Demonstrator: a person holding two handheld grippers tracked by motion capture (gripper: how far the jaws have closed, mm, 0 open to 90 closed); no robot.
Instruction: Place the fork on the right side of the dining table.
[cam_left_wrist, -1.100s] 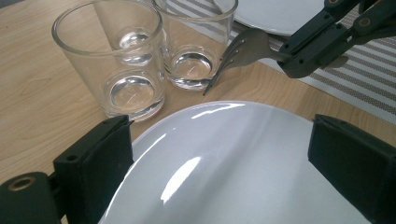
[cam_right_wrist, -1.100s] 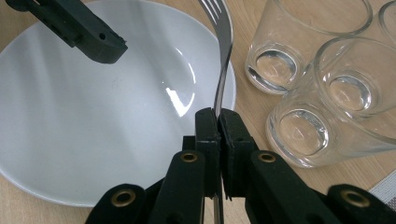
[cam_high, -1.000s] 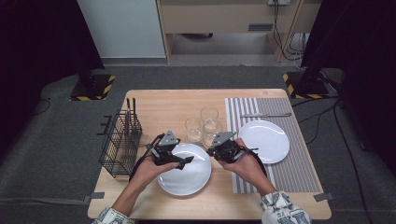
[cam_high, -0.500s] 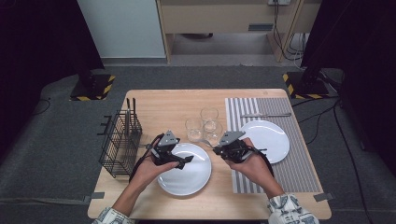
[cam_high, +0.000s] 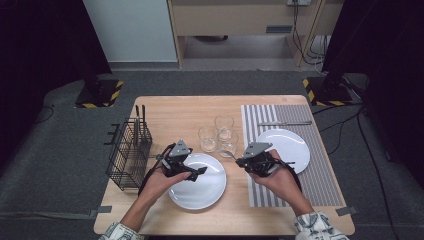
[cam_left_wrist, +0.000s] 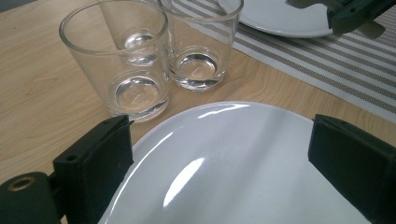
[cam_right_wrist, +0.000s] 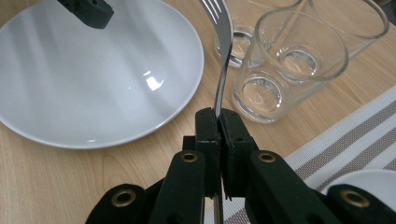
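Holding the fork (cam_right_wrist: 223, 56) pinched by its handle, my right gripper (cam_high: 241, 161) has drifted right over the last second, off the near plate (cam_high: 197, 192) toward the striped mat (cam_high: 320, 175), which suggests I'm carrying it to a place setting there. Its jaws are clamped tight, tines pointing away past the glasses (cam_right_wrist: 285, 65). My left gripper (cam_high: 200, 171) hovers over the near plate's rim, jaws spread wide and empty. Farther off, the second plate (cam_high: 295, 145) sits on the mat.

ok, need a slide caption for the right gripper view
Right tongs clamp a fork by its handle, tines up, between a white plate and clear glasses.
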